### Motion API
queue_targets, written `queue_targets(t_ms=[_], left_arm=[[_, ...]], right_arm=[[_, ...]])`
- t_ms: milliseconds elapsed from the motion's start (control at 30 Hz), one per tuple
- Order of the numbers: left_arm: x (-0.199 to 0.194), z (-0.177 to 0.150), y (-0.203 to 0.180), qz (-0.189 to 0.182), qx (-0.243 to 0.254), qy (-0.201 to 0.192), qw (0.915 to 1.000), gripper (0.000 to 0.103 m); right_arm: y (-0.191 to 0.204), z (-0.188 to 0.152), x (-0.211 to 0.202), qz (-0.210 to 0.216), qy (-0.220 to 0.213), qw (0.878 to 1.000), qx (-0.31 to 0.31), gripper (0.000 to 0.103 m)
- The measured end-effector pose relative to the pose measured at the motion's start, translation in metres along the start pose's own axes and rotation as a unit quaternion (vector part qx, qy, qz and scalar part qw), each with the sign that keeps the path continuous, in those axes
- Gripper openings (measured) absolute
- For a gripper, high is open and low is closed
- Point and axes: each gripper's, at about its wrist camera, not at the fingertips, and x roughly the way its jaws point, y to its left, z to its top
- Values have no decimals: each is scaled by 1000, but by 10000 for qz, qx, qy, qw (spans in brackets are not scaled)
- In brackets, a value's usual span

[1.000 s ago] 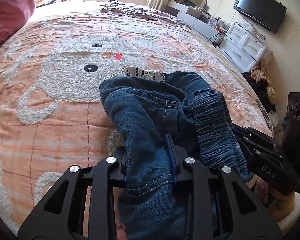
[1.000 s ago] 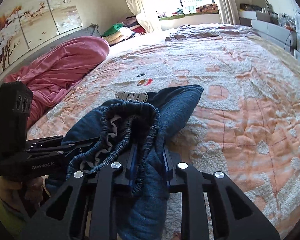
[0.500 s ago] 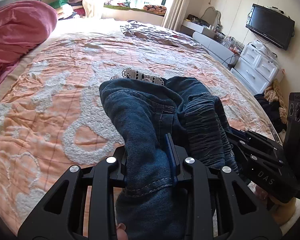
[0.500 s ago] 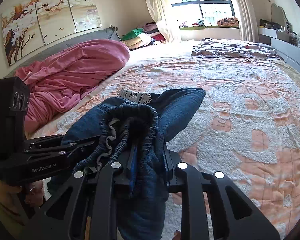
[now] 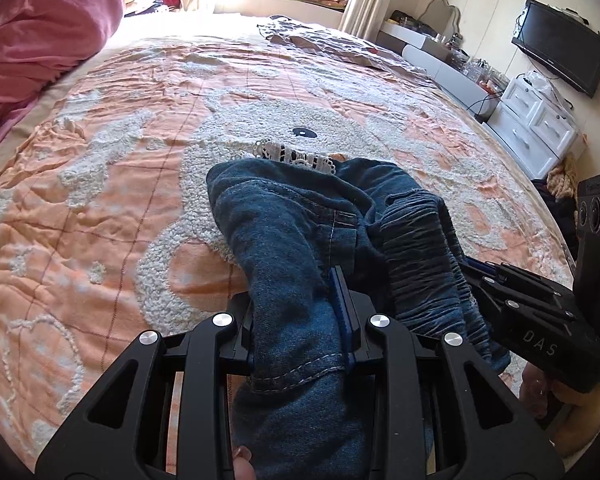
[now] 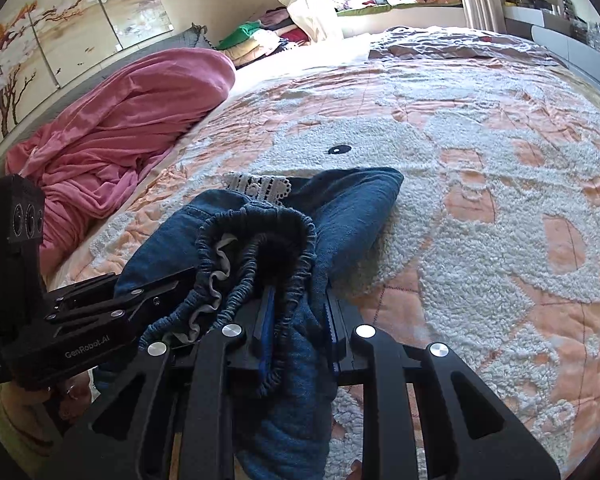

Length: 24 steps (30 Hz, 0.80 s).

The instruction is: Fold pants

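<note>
Holding bunched denim pants (image 5: 300,240) above the bed (image 5: 100,200): left gripper (image 5: 300,320) and right gripper (image 6: 296,320) each clamp fabric. No fold laid yet; flattening remains.

The dark blue denim pants (image 5: 292,240) have pale stitching along the seams, a white lace trim (image 5: 292,157) and a grey lining inside the gathered waistband (image 6: 256,252). The orange quilted bedspread (image 5: 100,184) carries a fluffy white animal pattern with a black eye (image 5: 303,132). A crumpled pink blanket (image 6: 120,128) fills the left. Both claws are black.
</note>
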Motion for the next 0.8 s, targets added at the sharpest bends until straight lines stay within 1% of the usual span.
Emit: queue_targets(t_ms=[67,267,300,333,400,467,567,633,700,800], left_arm=[[2,0,3,-8,-19,17,10000,22],[6,-3,10,2,-134,86,9999,28],[7,-4,11,12,-138,91,9999,30],[8,-4,12,9,-155,94,9998,31],[9,-5,13,-7,-186,106,9998,32],[9,-6,13,-2,-174,97,9998,32],[9,-7,14,-10,-127,68,9999,33],[8,-7,15,-11,-114,60,9999,36],[7,-8,15,-39,-117,63,9999,38],[7,-8,17,5,-55,67,10000,45]], right_arm=[[-6,-2,3,36,81,9999,138,22],[-18,-10,13,-125,359,9982,462,35],[-20,-11,15,-172,393,9977,518,41],[-22,-11,16,-195,406,9973,578,43],[-25,-14,17,-185,417,9967,670,44],[-24,-15,17,-241,389,9968,651,45],[-20,-16,14,-421,297,9969,591,54],[-19,-19,9,-527,194,9969,558,61],[-19,-21,5,-580,111,9966,570,62],[-22,-24,-2,-603,54,9960,652,66]])
